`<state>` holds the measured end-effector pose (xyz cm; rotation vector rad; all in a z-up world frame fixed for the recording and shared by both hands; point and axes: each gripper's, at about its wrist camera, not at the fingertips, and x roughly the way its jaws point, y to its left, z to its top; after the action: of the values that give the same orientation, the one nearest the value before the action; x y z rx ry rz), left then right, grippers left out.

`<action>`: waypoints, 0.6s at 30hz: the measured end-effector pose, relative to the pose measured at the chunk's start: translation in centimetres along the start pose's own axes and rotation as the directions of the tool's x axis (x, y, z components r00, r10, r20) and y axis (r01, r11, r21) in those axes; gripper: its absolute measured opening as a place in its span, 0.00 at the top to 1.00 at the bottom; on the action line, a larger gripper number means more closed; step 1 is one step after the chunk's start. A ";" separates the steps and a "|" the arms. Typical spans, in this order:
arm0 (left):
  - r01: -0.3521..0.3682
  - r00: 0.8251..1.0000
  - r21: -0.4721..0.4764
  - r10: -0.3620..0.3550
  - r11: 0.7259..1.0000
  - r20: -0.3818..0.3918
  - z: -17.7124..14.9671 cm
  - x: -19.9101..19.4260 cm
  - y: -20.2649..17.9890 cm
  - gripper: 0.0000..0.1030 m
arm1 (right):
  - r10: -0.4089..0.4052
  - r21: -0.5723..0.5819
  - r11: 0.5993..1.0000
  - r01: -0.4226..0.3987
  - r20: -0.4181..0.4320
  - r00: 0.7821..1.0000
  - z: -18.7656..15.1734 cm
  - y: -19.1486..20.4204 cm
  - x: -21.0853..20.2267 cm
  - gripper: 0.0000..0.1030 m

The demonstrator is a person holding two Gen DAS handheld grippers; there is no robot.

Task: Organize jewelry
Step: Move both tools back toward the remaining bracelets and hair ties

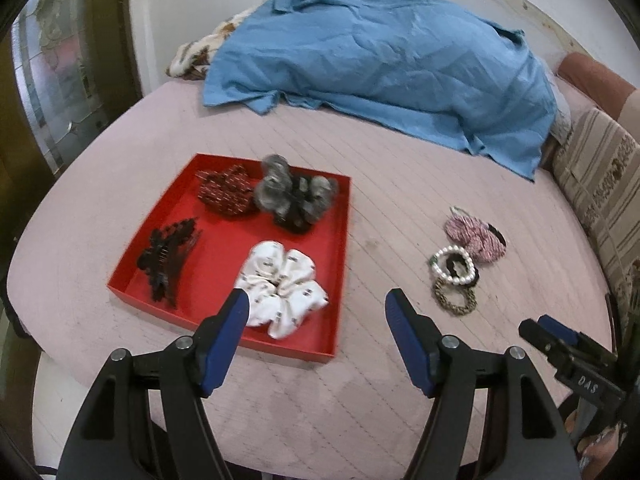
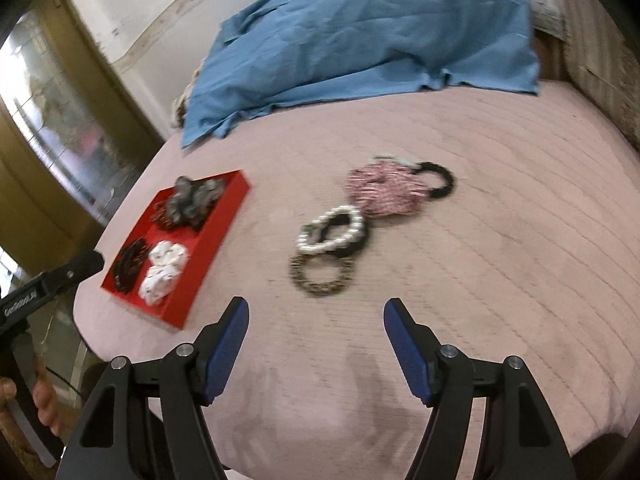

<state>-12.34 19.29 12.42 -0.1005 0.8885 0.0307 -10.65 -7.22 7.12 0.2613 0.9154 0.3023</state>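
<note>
Two grippers over a pink bed, fingers apart on both, nothing between them. Left gripper above the near edge of a red tray holding a white scrunchie, a black claw clip, a red clip and a grey furry tie. Right gripper just short of loose pieces on the bedspread: a pearl bracelet, a leopard band, a pink scrunchie. Blue shirt heaped behind.
</note>
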 end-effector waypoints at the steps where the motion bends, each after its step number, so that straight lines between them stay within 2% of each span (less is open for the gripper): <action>1: 0.004 1.000 0.005 -0.004 1.000 -0.006 -0.1 0.2 -0.4 0.32 | -0.008 0.009 1.000 0.008 0.003 1.000 -0.1 -0.5 -0.1 0.28; 11: 0.072 0.996 0.130 -0.063 0.989 -0.069 -0.5 3.6 -5.8 0.32 | -0.041 0.104 0.994 0.040 0.007 0.999 -0.7 -5.4 0.0 0.28; 15: 0.137 0.987 0.143 -0.123 0.980 -0.103 0.4 6.3 -7.5 0.32 | -0.036 0.133 0.990 0.036 -0.001 0.999 -0.8 -6.8 0.5 0.28; 18: 0.193 0.974 0.124 -0.175 0.973 -0.141 1.5 8.7 -8.7 0.32 | -0.036 0.151 0.988 0.037 -0.010 0.999 -0.9 -7.5 0.9 0.28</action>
<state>-5.13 10.66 7.26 -0.0567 1.0046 -0.2127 -9.79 -13.74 3.28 0.3833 0.9504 0.2005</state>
